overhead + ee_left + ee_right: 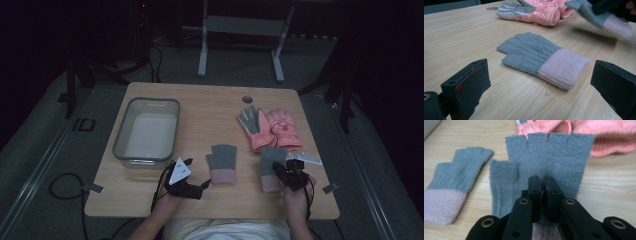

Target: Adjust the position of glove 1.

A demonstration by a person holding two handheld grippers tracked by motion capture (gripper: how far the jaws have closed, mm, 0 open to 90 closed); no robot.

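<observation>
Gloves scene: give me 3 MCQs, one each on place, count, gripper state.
1. Where is the clear bin?
A table's left part
B table's right part
C on the floor

2. How many grey-and-pink knit gloves?
A one
B two
C four

3. The right gripper is:
A wide open
B shut on a knit glove
C shut on the bin

Key: 1 A, the high view shows it left of the gloves. 2 B, one flat knit glove and one held knit glove. 3 B, jaws pinch its fabric.
</observation>
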